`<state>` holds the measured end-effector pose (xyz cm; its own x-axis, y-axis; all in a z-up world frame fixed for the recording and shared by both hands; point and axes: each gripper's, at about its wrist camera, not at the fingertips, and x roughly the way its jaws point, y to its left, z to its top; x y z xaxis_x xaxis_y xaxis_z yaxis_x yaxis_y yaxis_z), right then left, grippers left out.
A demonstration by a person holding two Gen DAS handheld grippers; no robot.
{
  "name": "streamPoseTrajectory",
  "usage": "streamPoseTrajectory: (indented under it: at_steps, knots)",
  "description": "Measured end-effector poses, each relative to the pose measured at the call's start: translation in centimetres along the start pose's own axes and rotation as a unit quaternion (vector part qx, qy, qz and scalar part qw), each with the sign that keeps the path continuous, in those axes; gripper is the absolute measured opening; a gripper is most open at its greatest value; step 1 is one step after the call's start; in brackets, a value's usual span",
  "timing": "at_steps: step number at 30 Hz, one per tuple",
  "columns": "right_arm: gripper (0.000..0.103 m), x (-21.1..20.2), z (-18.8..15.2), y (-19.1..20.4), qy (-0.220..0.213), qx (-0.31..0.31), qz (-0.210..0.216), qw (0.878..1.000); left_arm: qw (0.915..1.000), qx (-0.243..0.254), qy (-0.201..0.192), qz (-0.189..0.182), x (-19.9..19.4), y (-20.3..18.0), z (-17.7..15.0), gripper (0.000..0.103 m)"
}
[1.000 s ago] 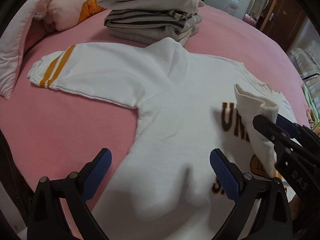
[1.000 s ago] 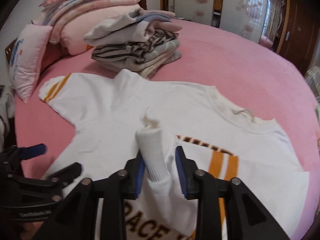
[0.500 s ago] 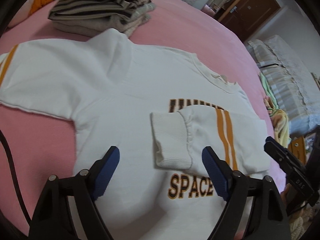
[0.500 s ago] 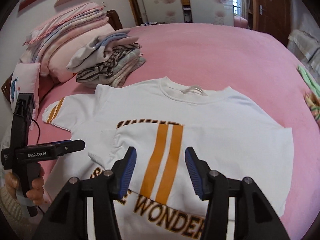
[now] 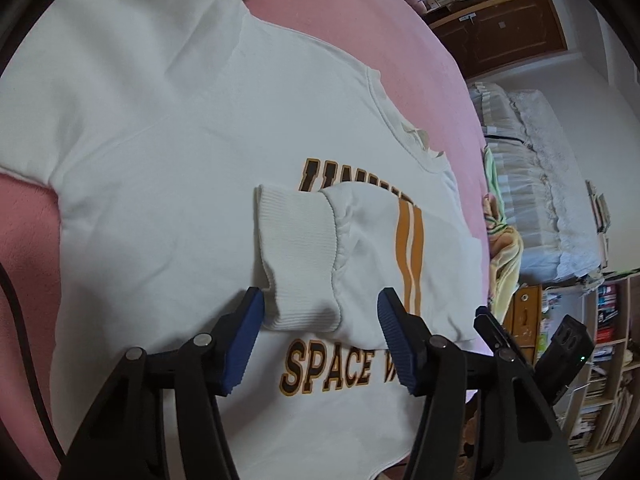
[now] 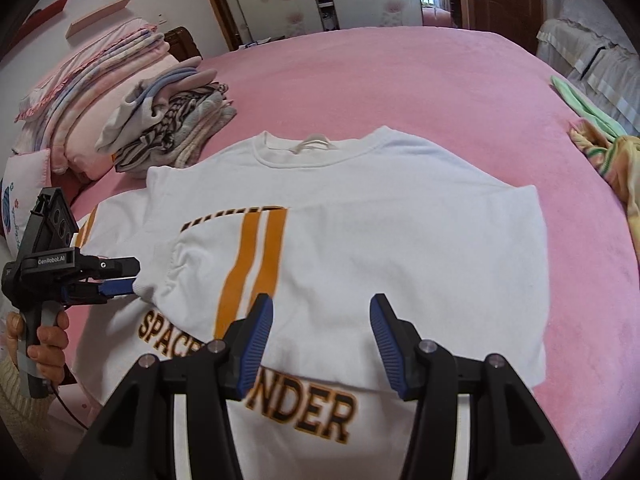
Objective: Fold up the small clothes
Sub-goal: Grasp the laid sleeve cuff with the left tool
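Sweatshirt (image 6: 400,240) flat, collar away from right claw (image 6: 322,336)

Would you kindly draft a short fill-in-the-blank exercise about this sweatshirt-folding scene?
1. The white printed sweatshirt lies on a ____ bedspread.
2. The sleeve folded across its chest carries two ____ stripes.
3. The sleeve's ribbed white cuff lies between the open pads of the ____ claw.
4. The word printed below the cuff reads ____.

Missing words: pink; orange; left; SPACE
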<state>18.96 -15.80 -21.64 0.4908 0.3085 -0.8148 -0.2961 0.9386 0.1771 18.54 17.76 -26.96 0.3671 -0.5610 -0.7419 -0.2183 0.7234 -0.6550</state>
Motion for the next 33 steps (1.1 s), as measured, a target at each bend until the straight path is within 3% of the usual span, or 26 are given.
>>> streamPoseTrajectory:
  at_steps: [3,7,8,12,17,19,24,28,30,33]
  knots:
    - [0.051,0.1,-0.5,-0.3,0.004,-0.005,-0.007,1.0,0.9999,0.006,0.0,0.015,0.3,-0.5,-0.2,0.05]
    - [0.051,0.2,-1.0,-0.7,0.008,-0.005,-0.015,1.0,0.9967,0.019,0.01,0.078,0.6,-1.3,-0.3,0.02]
    - [0.051,0.1,-1.1,-0.9,0.009,-0.004,-0.016,1.0,0.9963,0.018,0.014,0.083,0.6,-1.4,-0.4,0.019]
    - [0.051,-0.6,-1.3,-1.4,0.002,-0.004,-0.019,1.0,0.9981,-0.009,0.032,0.052,0.1,-0.7,-1.2,0.022]
    - [0.051,-1.1,-1.5,-1.5,-0.003,-0.008,-0.022,1.0,0.9975,-0.058,0.041,0.009,-0.1,0.5,-2.0,0.048]
    - [0.051,-1.2,-1.5,-1.5,-0.003,-0.008,-0.022,1.0,0.9967,-0.063,0.051,0.006,0.1,0.6,-2.4,0.05]
    - [0.051,-1.4,-1.6,-1.0,-0.007,-0.016,-0.021,1.0,0.9969,-0.057,0.051,0.021,0.6,0.3,-2.8,0.048]
    - [0.051,-1.6,-1.7,-0.6,-0.011,-0.029,-0.029,0.999,0.9978,-0.06,0.028,0.009,0.8,0.1,-1.9,0.048]
    - [0.051,-1.7,-1.8,-0.6,-0.012,-0.031,-0.032,0.999,0.9983,-0.057,0.01,-0.006,0.9,-0.3,-1.3,0.044]
    - [0.051,-2.1,-1.8,-1.1,-0.015,-0.028,-0.04,0.999,0.9966,-0.059,-0.014,-0.056,0.8,-0.8,-0.5,0.031]
